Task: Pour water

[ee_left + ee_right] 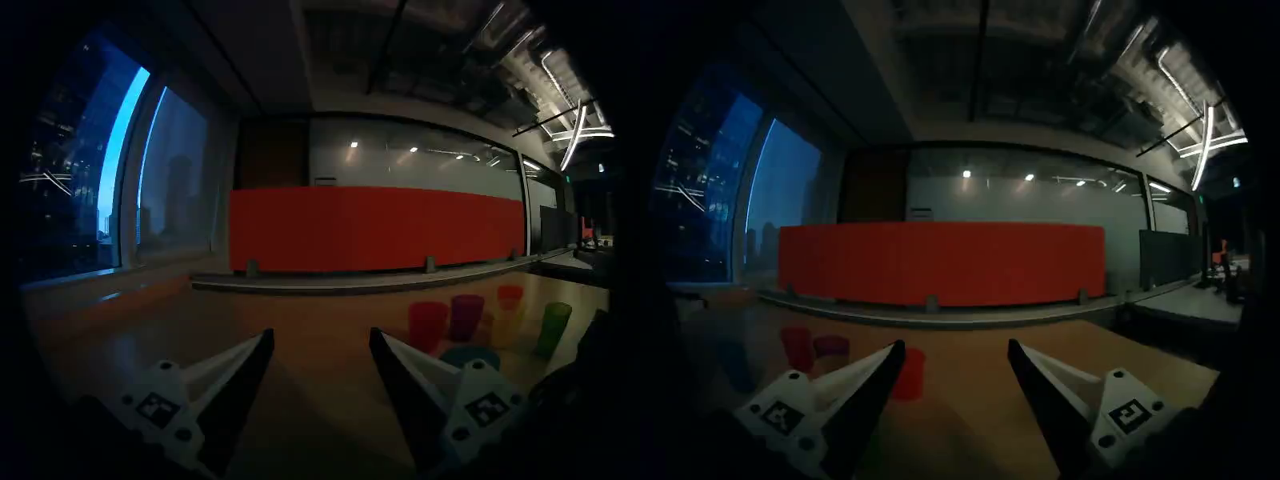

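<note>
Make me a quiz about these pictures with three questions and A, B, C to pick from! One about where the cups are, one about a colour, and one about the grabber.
1. In the left gripper view, where do the coloured see-through cups stand?
A. on the wooden table
B. on the window ledge
C. on the floor

2. What colour is the long low partition panel behind the table?
A. yellow
B. red
C. white

3. How is the left gripper?
A. shut on a cup
B. shut, empty
C. open, empty

Answers:
1 A: the cups sit on the tabletop, to the right of the gripper.
2 B: the panel is plainly red.
3 C: its jaws stand wide apart with nothing between them.
</note>
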`<state>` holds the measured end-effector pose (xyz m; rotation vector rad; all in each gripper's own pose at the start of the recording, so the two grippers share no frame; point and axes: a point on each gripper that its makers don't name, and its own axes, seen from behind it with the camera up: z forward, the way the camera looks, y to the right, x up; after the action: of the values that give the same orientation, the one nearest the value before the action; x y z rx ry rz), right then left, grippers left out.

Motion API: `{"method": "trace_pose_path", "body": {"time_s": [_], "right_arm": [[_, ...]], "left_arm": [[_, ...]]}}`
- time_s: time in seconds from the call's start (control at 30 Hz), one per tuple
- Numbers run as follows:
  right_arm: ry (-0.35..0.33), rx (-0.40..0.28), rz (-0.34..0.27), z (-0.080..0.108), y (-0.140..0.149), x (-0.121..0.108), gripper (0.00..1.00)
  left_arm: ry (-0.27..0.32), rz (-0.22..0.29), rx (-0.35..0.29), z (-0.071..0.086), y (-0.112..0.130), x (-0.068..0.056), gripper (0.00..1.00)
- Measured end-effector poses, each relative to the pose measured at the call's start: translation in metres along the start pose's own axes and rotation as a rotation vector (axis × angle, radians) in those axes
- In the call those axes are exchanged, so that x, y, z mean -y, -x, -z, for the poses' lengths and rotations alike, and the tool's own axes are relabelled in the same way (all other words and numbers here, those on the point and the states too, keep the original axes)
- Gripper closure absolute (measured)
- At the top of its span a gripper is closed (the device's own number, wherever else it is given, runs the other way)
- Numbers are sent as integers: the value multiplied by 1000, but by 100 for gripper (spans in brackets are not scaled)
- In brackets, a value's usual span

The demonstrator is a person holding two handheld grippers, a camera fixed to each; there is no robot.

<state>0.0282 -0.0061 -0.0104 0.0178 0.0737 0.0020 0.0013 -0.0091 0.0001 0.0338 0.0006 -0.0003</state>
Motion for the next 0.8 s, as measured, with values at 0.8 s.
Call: {"method": "trace_pose_path", "body": {"time_s": [0.8], "right_arm": [[8, 63, -12, -8, 31, -4, 1]], "left_arm": [[0, 0, 0, 0, 0, 0, 12]]}}
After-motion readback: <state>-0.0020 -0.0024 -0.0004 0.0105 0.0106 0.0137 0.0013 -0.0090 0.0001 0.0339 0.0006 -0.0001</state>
